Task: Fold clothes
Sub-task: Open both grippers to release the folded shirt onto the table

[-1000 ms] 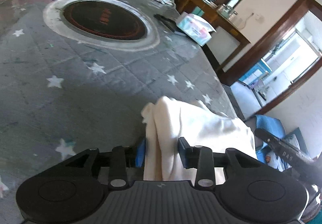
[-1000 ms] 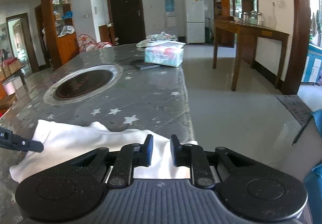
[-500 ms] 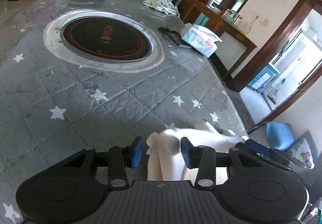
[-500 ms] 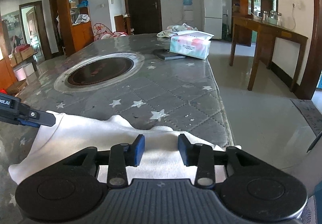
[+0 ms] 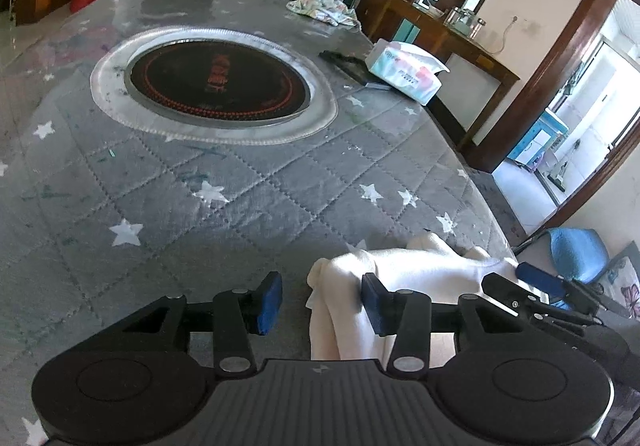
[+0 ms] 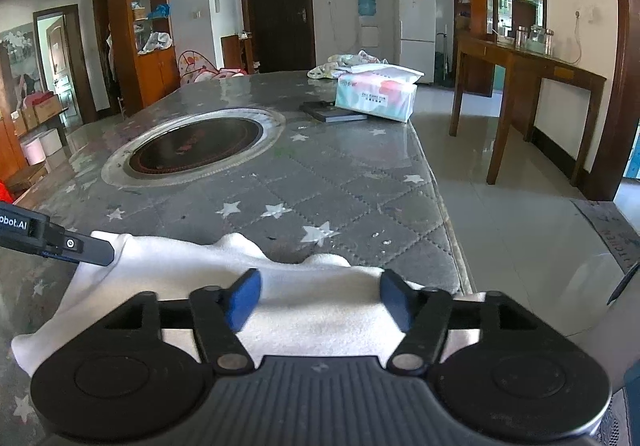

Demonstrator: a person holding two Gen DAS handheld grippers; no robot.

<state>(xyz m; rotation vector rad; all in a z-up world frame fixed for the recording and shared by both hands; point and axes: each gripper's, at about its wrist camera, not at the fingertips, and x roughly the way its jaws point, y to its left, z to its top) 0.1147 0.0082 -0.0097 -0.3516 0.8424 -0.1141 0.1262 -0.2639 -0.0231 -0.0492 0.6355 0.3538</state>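
A white garment point(image 6: 200, 278) lies folded on the near edge of the grey star-patterned table cover point(image 6: 320, 185). It also shows in the left wrist view point(image 5: 400, 274). My left gripper point(image 5: 320, 302) is open, its jaws spread over the garment's left end without pinching it. My right gripper point(image 6: 316, 298) is open wide just above the garment's right part. The left gripper's body point(image 6: 48, 234) shows at the left of the right wrist view, and the right gripper point(image 5: 540, 298) shows at the right of the left wrist view.
A round black cooktop point(image 5: 216, 81) is set into the table's middle. A tissue box point(image 6: 376, 95), a dark book point(image 6: 332, 111) and a bundle of patterned cloth point(image 6: 344, 65) lie at the far end. The table's right edge drops to a tiled floor point(image 6: 520, 226).
Both grippers have opened and let go of the white garment, which now lies lower and flatter on the table. Both grippers have drawn back a little.
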